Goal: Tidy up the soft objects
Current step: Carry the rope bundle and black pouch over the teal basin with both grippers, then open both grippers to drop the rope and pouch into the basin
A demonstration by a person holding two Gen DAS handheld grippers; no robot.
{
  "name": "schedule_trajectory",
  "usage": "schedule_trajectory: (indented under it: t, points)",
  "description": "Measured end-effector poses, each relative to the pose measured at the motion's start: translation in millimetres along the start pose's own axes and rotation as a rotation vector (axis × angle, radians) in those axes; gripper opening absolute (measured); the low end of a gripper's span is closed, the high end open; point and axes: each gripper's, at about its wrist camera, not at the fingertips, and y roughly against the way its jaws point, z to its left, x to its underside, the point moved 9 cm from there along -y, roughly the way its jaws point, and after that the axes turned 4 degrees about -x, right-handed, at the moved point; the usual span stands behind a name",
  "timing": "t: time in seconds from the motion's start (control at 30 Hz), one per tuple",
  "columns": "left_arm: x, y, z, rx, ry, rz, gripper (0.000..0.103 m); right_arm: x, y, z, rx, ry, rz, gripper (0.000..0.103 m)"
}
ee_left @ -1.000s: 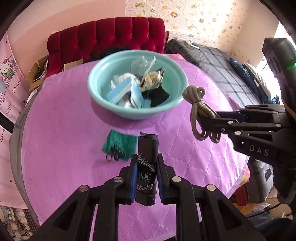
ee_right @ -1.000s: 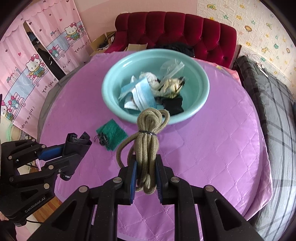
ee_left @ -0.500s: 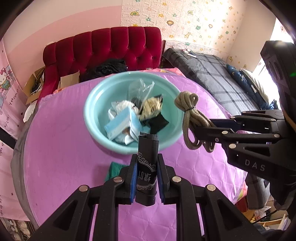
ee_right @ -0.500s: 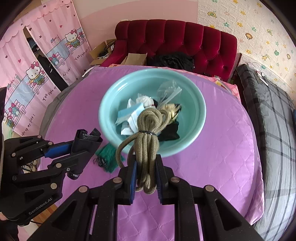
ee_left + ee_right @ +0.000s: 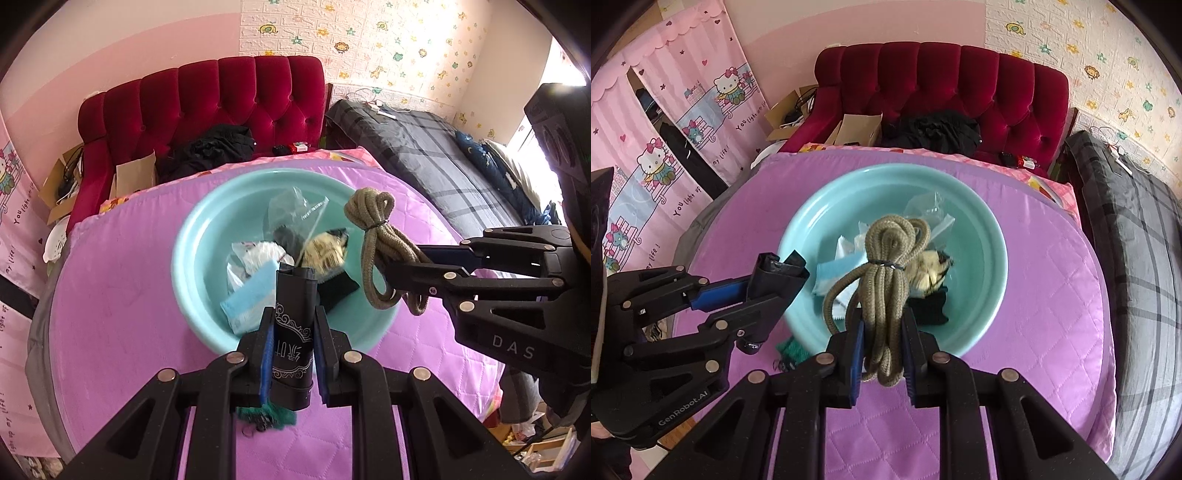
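- Gripping a folded black pouch (image 5: pixel 293 332) with white ornamental print, the left tool (image 5: pixel 293 354) has its blue-padded fingers pressed against both sides of the pouch, which stands upright between them.
- Clamped on a bundled olive rope (image 5: pixel 886 291), the right tool (image 5: pixel 884 358) holds the coils upright, a thin dark band cinching them near the top.
- Both tools hang over the near part of a turquoise basin (image 5: pixel 990 280) that sits on the purple quilted worktop (image 5: pixel 1052 314).
- In the left wrist view the rope (image 5: pixel 376 251) shows from the side at 3 o'clock of the basin (image 5: pixel 192 266), its loops hanging over the right rim; the right tool (image 5: pixel 410 273) reaches in from the right edge.
- In the right wrist view the pouch (image 5: pixel 779 273) appears at 9 o'clock of the basin, near its left rim, with the left tool (image 5: pixel 746 291) entering from the left.
- Inside the basin lie a pale blue face mask (image 5: pixel 251 295), a clear plastic bag (image 5: pixel 295 210), a yellowish crumpled item (image 5: pixel 325 251) and a black cloth (image 5: pixel 929 308).
- A green scrap (image 5: pixel 792 349) lies on the worktop at 7 o'clock of the basin; the left wrist view shows only its edge (image 5: pixel 273 415) under the pouch.
- Only the right wrist view shows the pink cartoon curtain (image 5: pixel 665 129); both show the red tufted sofa (image 5: pixel 221 99) and the grey plaid bed (image 5: pixel 1145 258).
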Motion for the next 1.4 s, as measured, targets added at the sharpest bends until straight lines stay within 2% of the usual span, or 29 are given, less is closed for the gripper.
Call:
schedule_trajectory:
  t: [0.5,0.87,1.1,1.23,1.27,1.3,1.37,1.4]
  points:
    - [-37,-50,24,-0.004,0.016,0.015,0.021,-39,-45,-11,0.002,-0.033,0.013,0.02]
    - [-39,-87,37,-0.007,0.007,0.06,0.021,-51,-74,-18,0.009,-0.057,0.036,0.021]
    - [-41,-92,40,-0.014,-0.006,0.059,0.024,-54,-78,-20,0.003,-0.077,0.034,0.022]
    - [-42,-92,42,-0.036,-0.012,0.055,0.031,-56,-74,-20,0.009,-0.072,0.023,0.027]
    - [-43,-92,42,-0.039,-0.01,0.053,0.031,-57,-73,-20,0.011,-0.074,0.023,0.029]
    - [-43,-91,44,-0.052,-0.009,0.049,0.036,-57,-72,-21,0.016,-0.078,0.02,0.034]
    - [-43,-91,45,-0.058,-0.009,0.049,0.054,-58,-69,-23,0.028,-0.081,0.014,0.04]
    - [-42,-90,46,-0.061,-0.008,0.049,0.077,-58,-66,-23,0.032,-0.083,0.011,0.045]
